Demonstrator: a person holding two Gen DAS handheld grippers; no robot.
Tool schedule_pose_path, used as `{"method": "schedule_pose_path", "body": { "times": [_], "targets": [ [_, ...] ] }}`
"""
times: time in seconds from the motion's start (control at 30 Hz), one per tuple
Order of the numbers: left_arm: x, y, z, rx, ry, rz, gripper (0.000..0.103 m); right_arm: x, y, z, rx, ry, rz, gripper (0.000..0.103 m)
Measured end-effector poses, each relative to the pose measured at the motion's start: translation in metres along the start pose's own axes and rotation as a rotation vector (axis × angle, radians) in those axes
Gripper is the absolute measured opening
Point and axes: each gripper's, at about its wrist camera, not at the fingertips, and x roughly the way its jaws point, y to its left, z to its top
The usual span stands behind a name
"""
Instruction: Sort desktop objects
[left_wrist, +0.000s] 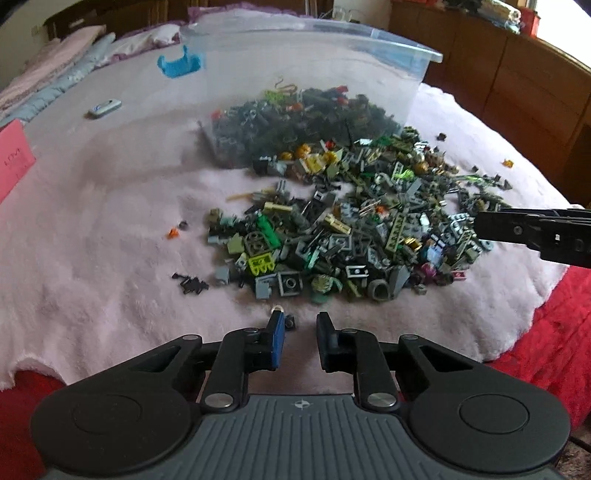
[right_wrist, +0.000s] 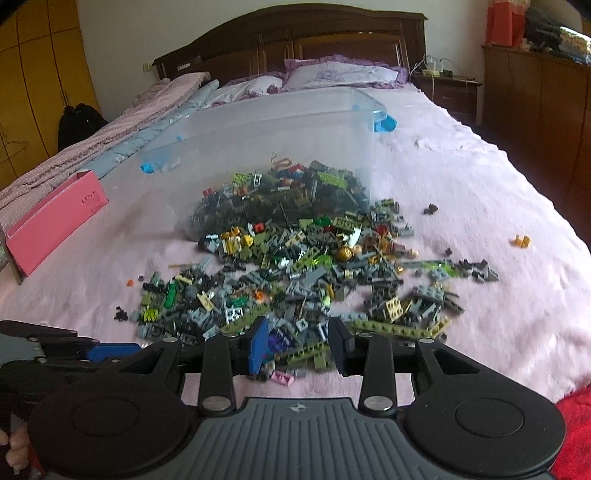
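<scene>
Left wrist view. The left tool (left_wrist: 299, 326) stands partly open with nothing between its fingers, poised just short of the near edge of the brick pile (left_wrist: 343, 229). The pile lies on a pink fleece blanket (left_wrist: 92, 240) over the bed and runs back into a clear plastic bin (left_wrist: 303, 70) tipped on its side. Two tiny loose pieces (left_wrist: 283, 317) lie close by the left fingertip. Hazard: these may be pushed into the fleece or flicked away if the tool advances flat. A small black cluster (left_wrist: 190, 284) sits left of the pile, and an orange stray (left_wrist: 173, 232) lies further left. Such small parts are easily overlooked. The right tool (left_wrist: 480, 223) enters over the right flank of the pile; its opening cannot be judged from this view.

Right wrist view. The right tool (right_wrist: 297, 332) is open wider and holds nothing; its fingers straddle the near edge of the pile (right_wrist: 295, 266), with a long olive plate (right_wrist: 391, 326) just to the right. Hazard: a close here probably traps several interlocked bricks at once, and lifting would likely drag neighbours and scatter them. A pink box (right_wrist: 55, 229) stands well left of the pile. The left tool (right_wrist: 110, 350) lies close alongside at left; collision is possible if both converge on the same edge.
</scene>
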Motion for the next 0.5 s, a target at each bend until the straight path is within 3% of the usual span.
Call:
{"method": "schedule_pose_path", "body": {
  "times": [0.17,0.33,0.5],
  "targets": [
    [0.003,0.008,0.000,-0.038,-0.008,-0.001,0.021,-0.007,0.008,0.002,-0.031,0.000,0.010,0.039],
    [0.006,0.007,-0.001,-0.040,-0.030,-0.020,0.010,-0.017,0.014,0.004,-0.076,-0.024,0.007,0.039],
    [-0.002,0.007,-0.004,-0.055,-0.071,-0.016,0.009,-0.026,0.015,0.003,-0.114,-0.030,-0.007,0.043]
  ]
}}
